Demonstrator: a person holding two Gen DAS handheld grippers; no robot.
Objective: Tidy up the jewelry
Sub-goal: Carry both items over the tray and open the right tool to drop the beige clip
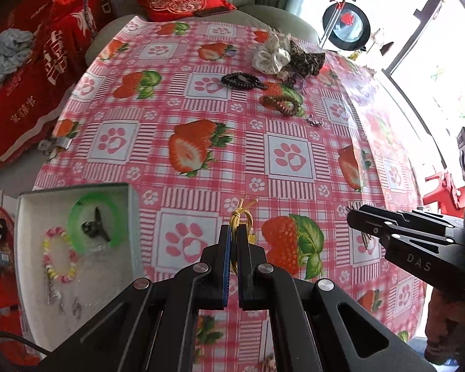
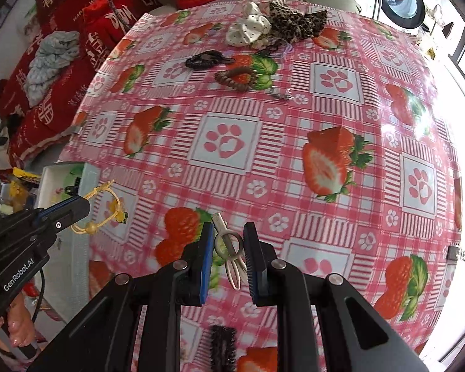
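Note:
My left gripper (image 1: 233, 232) is shut on a yellow cord bracelet (image 1: 244, 217) with beads and holds it above the table; it also shows in the right wrist view (image 2: 100, 209), hanging from the left gripper (image 2: 85, 201). A white box (image 1: 133, 217) at the left holds a green bangle (image 1: 91, 221), a pink and yellow bead bracelet (image 1: 59, 255) and a dark clip. My right gripper (image 2: 229, 232) is open, its fingers on either side of a small metal hair clip (image 2: 229, 248) lying on the table. The right gripper (image 1: 353, 217) shows at the right of the left wrist view.
At the table's far side lie a black coil hair tie (image 1: 240, 80), a brown coil hair tie (image 1: 280, 102), a white scrunchie (image 1: 271, 54), a leopard scrunchie (image 1: 305, 59) and small metal pieces (image 1: 314, 121). A black comb clip (image 2: 223, 348) lies near the front edge. Red cushions lie at the left.

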